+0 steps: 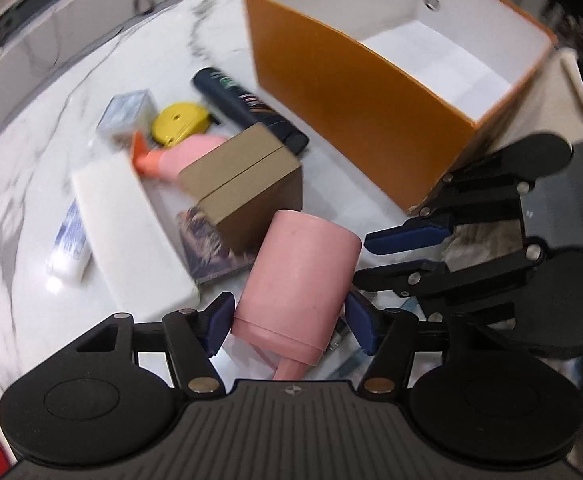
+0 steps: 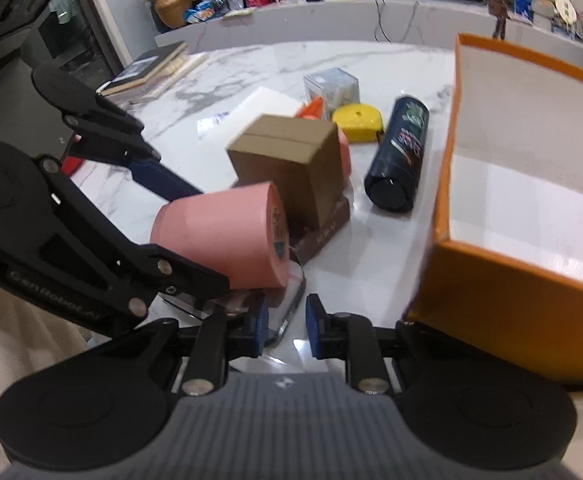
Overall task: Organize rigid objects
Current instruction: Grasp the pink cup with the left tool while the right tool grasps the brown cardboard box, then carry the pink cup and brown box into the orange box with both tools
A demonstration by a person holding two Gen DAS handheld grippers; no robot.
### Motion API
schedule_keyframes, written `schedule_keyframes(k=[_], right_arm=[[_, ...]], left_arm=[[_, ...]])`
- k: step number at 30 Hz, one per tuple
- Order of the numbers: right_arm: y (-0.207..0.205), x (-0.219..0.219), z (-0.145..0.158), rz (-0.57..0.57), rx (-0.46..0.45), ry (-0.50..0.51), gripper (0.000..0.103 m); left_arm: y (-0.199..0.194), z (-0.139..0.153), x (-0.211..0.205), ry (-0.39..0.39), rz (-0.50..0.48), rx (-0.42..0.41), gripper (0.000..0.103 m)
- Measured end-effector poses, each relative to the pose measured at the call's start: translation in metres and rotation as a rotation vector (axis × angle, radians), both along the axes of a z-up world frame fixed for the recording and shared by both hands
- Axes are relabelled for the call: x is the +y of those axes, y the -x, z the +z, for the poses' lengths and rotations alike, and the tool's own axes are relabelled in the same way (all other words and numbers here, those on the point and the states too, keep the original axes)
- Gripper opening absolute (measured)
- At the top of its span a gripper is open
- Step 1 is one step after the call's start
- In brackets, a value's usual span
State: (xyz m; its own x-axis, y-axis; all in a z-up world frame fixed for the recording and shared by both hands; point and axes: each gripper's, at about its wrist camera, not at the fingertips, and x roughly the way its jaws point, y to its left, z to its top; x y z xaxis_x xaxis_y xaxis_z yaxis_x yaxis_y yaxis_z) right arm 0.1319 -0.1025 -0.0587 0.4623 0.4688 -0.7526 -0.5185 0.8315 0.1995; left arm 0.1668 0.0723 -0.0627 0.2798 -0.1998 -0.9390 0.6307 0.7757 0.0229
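My left gripper is shut on a pink cup and holds it on its side above the marble table; the cup also shows in the right wrist view. My right gripper is open and empty, its fingers either side of a clear curved piece on the table. An open orange box with a white inside stands to the right; its near corner is close to my right gripper. A brown cardboard box sits behind the cup.
On the marble table lie a dark spray can, a yellow tape measure, a white block, a clear cube, a pink and orange bottle and a white tube. Books lie at the far left.
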Motion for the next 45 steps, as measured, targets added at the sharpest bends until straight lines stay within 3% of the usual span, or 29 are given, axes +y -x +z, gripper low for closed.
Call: schedule_keyframes(k=[10, 15, 19, 21, 26, 31, 35, 38, 45], right_arm=[[0.009, 0.026, 0.028, 0.126, -0.134, 0.047, 0.023], [-0.005, 0.036, 0.047, 0.191, -0.244, 0.123, 0.048], [-0.028, 0.041, 0.056, 0.195, -0.300, 0.186, 0.062], [-0.038, 0.042, 0.058, 0.169, -0.287, 0.191, 0.073], [-0.052, 0.048, 0.052, -0.011, -0.148, 0.124, 0.073], [-0.056, 0.059, 0.040, -0.091, -0.085, 0.080, 0.075], [-0.066, 0.058, 0.036, -0.154, -0.044, 0.049, 0.075], [-0.071, 0.058, 0.037, -0.161, -0.035, 0.056, 0.067], [-0.068, 0.050, 0.052, -0.150, -0.036, 0.008, 0.064]], left_arm=[[0.009, 0.028, 0.034, 0.049, 0.251, -0.074, 0.070], [0.007, 0.035, 0.051, 0.103, 0.347, -0.078, 0.070], [0.001, 0.034, 0.059, 0.088, 0.398, -0.120, 0.070], [-0.006, 0.033, 0.065, 0.098, 0.439, -0.123, 0.070], [-0.020, 0.030, 0.081, 0.095, 0.518, -0.146, 0.070], [-0.023, 0.027, 0.094, 0.095, 0.541, -0.147, 0.070], [-0.024, 0.022, 0.093, 0.087, 0.521, -0.150, 0.070], [-0.023, 0.023, 0.089, 0.078, 0.493, -0.160, 0.070], [-0.009, 0.044, 0.076, 0.075, 0.401, -0.216, 0.070]])
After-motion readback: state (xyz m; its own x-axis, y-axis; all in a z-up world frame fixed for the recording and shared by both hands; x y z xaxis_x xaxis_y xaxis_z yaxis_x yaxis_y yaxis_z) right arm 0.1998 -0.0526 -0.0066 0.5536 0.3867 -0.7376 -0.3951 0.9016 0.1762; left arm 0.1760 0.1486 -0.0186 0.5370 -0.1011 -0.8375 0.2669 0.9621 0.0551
